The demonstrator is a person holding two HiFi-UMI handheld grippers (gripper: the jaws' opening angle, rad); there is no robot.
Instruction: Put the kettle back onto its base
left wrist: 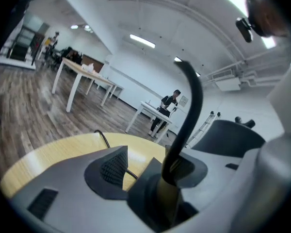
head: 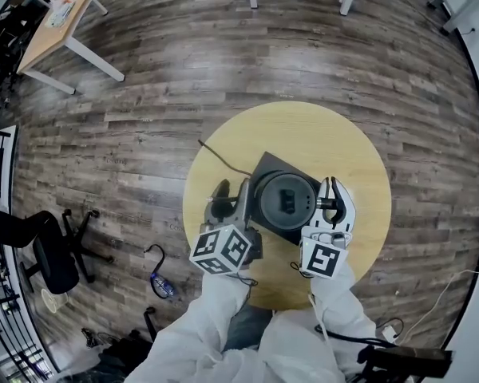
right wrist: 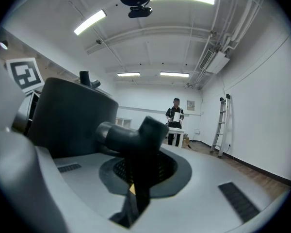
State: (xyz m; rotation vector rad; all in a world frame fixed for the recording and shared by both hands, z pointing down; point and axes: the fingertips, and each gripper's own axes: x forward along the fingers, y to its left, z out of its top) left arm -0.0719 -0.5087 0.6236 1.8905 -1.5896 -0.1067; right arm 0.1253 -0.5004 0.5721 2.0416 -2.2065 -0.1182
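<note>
A dark kettle stands over its dark square base on the round yellow table; I cannot tell whether it rests on the base. My right gripper is at the kettle's right side, shut on the handle, with the kettle body just left of its jaws. My left gripper is on the kettle's left. In the left gripper view its jaws close on a dark block, from which a black cable curves upward.
A black cord runs from the base across the table to its far-left edge. A wooden desk and an office chair stand on the plank floor to the left. A person and a ladder are far off.
</note>
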